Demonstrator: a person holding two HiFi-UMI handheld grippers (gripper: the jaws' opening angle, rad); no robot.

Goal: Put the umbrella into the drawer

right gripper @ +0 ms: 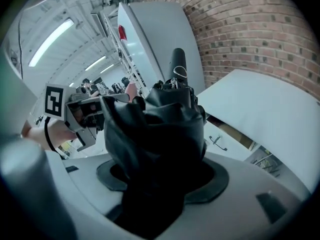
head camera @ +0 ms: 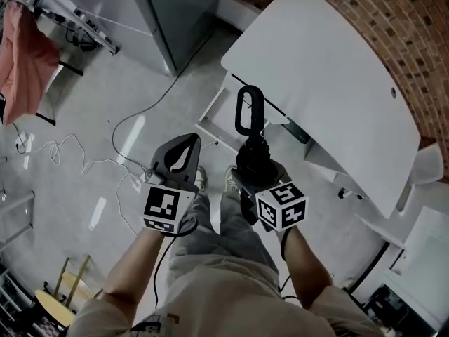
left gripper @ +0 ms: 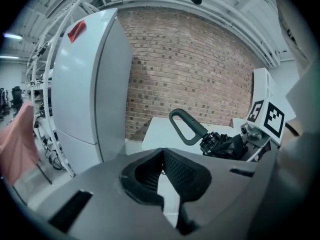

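**A:** Head view: closest in, left gripper [head camera: 191, 143], jaws together, empty; right gripper [head camera: 251, 177] clamped on the folded black umbrella [head camera: 251, 146], so it's in the grip, not stowed

**B:** Left gripper view: tips touching, umbrella off right of them

**A:** Right gripper view: fabric fills the jaws, drawer [right gripper: 225, 146] beyond-right looks ajar. Carrying stage, I'd say; next needs a wide enough opening

**B:** Writing? Only square markers [head camera: 167, 206], nothing readable

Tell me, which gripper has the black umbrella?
The right gripper: its jaws clamp the folded black umbrella. The left gripper beside it has its jaws together on nothing.
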